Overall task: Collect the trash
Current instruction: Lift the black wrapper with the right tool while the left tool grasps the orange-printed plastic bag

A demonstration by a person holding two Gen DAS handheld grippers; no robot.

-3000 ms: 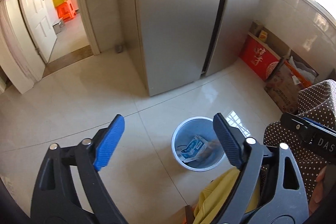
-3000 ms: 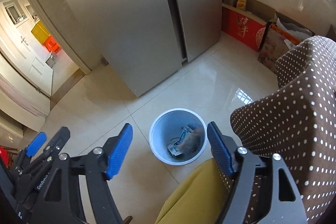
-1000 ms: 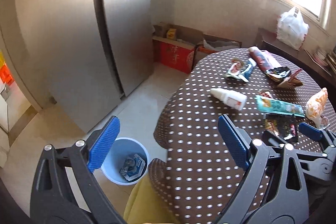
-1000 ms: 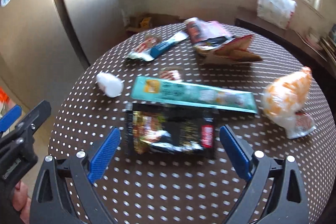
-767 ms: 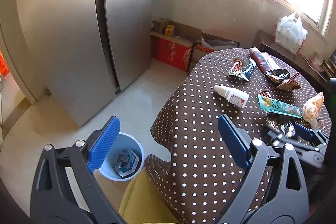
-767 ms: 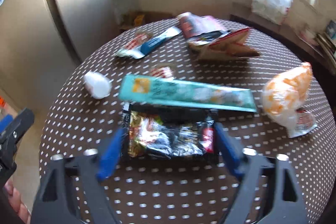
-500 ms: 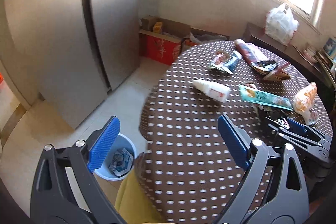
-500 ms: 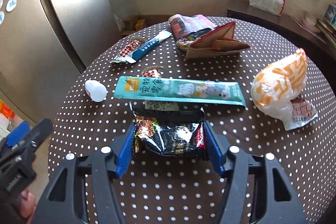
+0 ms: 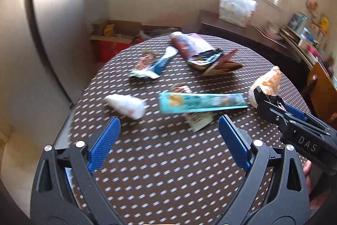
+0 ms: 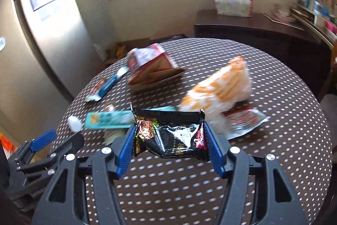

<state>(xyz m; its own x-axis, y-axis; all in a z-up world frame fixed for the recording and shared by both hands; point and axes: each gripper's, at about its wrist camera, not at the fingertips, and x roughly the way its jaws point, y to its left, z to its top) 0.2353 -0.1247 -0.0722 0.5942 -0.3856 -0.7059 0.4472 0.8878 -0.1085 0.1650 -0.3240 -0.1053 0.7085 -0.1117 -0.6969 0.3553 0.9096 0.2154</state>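
Between the blue pads of the right gripper (image 10: 168,140) sits a crumpled black snack wrapper (image 10: 168,136), clamped at both of its side edges and held off the polka-dot counter (image 10: 273,161). Just ahead of that gripper lie a teal packet (image 10: 107,119) to its left and an orange-and-white bag (image 10: 219,88) to its right, the bag resting partly on a flat red-and-white wrapper (image 10: 244,121). Farther ahead is a folded brown carton (image 10: 153,75), and off to the left a blue-and-white sachet (image 10: 105,85).

The left gripper (image 9: 168,140) hovers with its jaws wide apart and nothing between them (bare dotted cloth fills the whole gap). Ahead of it and to the left lies a small white bottle (image 9: 126,105) on its side, near the counter's rounded edge, which curves away on that side toward the floor. Straight ahead, the teal packet (image 9: 200,102) lies crosswise over a pale wrapper (image 9: 198,121). Beyond the counter's far rim stand an open cardboard box (image 9: 113,35) with packets inside and a white plastic bag (image 9: 236,5) on a dark sideboard (image 10: 252,28).
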